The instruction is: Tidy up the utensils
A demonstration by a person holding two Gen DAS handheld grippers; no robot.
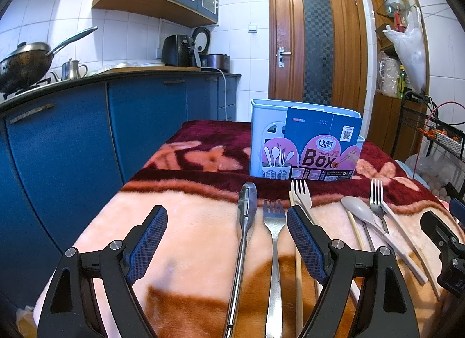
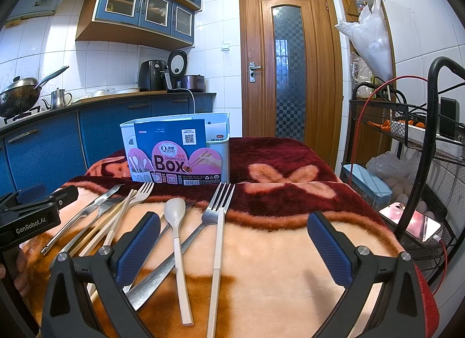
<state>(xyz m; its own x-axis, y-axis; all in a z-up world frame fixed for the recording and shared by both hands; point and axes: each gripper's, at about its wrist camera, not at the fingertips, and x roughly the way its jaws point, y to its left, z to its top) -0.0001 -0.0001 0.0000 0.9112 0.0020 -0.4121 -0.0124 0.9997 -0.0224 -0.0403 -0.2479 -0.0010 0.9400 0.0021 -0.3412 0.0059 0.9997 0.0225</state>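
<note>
- While both tools hang wide open and empty over the blanket-covered bench [image 1: 186, 221], the utensils lie in a loose row between them and the pale-blue chopsticks box [image 1: 305, 146], which stands upright at the far side of the row, just beyond the tips of the tines.
- The left tool [image 1: 226, 239] straddles a steel peeler-like utensil [image 1: 245, 221] and a steel fork [image 1: 274, 230]; both run lengthwise away from the camera, heads toward the box, so the jaws are set across their handles.
- The right tool [image 2: 232, 245] frames a cream spoon [image 2: 175, 239] and a cream-handled fork [image 2: 219, 221], also pointing roughly boxward, with a steel knife-like blade [image 2: 151, 279] slanting under them.
- The left-hand cluster appears nearer the left tool and the spoon and cream-handled fork nearer the right; any lift would likely end with a carry forward to the box.
- Counted in the left wrist view: three forks (one steel, one cream [image 1: 302, 195], one cream-handled), one spoon, one peeler-like utensil, and at least two wooden chopsticks [image 1: 298, 265]; overlaps on the right of the row make the chopstick and knife tally uncertain.
- One box; nothing can be seen placed in it yet, though its inside is hidden behind a printed card.
</note>
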